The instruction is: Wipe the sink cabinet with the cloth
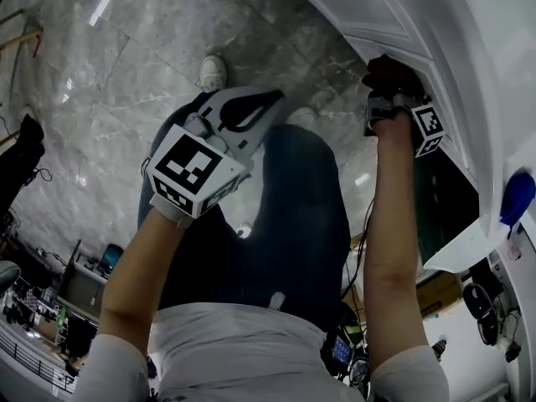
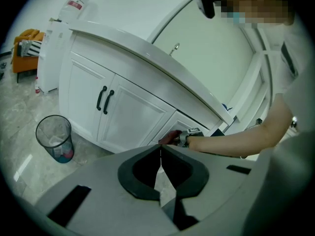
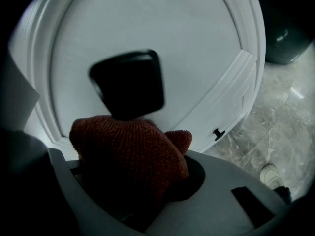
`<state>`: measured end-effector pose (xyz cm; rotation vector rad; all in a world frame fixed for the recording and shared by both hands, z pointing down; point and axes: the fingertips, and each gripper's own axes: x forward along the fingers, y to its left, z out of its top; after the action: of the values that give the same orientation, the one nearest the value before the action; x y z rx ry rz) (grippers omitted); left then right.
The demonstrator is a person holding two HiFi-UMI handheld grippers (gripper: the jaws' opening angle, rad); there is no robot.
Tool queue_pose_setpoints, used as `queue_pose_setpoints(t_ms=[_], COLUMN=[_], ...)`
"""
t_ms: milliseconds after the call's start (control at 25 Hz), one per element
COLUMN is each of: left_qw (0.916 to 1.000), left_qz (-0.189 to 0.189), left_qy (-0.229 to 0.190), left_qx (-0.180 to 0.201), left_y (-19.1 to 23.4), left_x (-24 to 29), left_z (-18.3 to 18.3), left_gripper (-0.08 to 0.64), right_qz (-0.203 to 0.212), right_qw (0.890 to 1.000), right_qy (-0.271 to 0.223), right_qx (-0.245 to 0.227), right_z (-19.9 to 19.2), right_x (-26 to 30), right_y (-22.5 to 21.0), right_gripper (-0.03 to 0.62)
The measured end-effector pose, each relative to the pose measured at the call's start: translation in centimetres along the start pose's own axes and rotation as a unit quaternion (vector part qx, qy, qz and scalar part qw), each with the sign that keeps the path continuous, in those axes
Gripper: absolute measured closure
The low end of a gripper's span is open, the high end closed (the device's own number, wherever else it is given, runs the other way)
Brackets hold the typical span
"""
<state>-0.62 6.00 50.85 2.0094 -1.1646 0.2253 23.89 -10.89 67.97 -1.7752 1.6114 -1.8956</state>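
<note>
A dark red cloth [image 3: 129,154] is bunched in my right gripper [image 3: 135,183], which is shut on it. The cloth [image 1: 387,70] is pressed against a door panel of the white sink cabinet [image 1: 435,23], just below a blurred black handle [image 3: 128,85]. In the left gripper view the cloth [image 2: 170,137] shows low on the cabinet [image 2: 133,117], to the right of the double doors with black handles [image 2: 105,100]. My left gripper [image 1: 270,99] hangs in mid air over the person's legs, away from the cabinet. Its jaws [image 2: 160,151] are shut with nothing between them.
A wire waste bin [image 2: 54,137] stands on the marble floor left of the cabinet. A small black knob [image 3: 218,132] sits on a lower door. A dark green bin [image 3: 288,33] stands beside the cabinet. The person's shoe [image 1: 213,72] rests on the floor below.
</note>
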Motion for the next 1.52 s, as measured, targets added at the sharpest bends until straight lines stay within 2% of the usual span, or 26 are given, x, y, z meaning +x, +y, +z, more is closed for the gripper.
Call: queue_pose_setpoints(t_ms=[360,760,920,1120,1520], left_qw=[0.9997,0.9977,0.9966,0.9975,0.9992], left_qz=[-0.023,-0.050,-0.061,-0.053,-0.023], left_qy=[0.003,0.032,0.037,0.032,0.022], left_qx=[0.002,0.031,0.040,0.034,0.025], left_y=[-1.6,-3.6,-4.1,-3.9,-0.9], left_x=[-1.2,-0.8,0.0,0.5,-0.3], left_z=[0.7,2.8,3.2,3.0,2.1], left_gripper=[0.548,0.548,0.548,0.548,0.548], right_qz=[0.034,0.062,0.054,0.050,0.041], right_qw=[0.999,0.998,0.998,0.998,0.997], right_qy=[0.011,0.006,-0.006,-0.016,-0.026], right_qx=[0.021,0.032,0.035,0.038,0.066], right_z=[0.3,1.1,2.3,3.7,3.5], right_x=[-3.4,-6.9,-8.5,-9.5,-6.1], right_y=[5.4,7.9,7.2,5.5,3.5], right_gripper=[0.560,0.560,0.560,0.560,0.560])
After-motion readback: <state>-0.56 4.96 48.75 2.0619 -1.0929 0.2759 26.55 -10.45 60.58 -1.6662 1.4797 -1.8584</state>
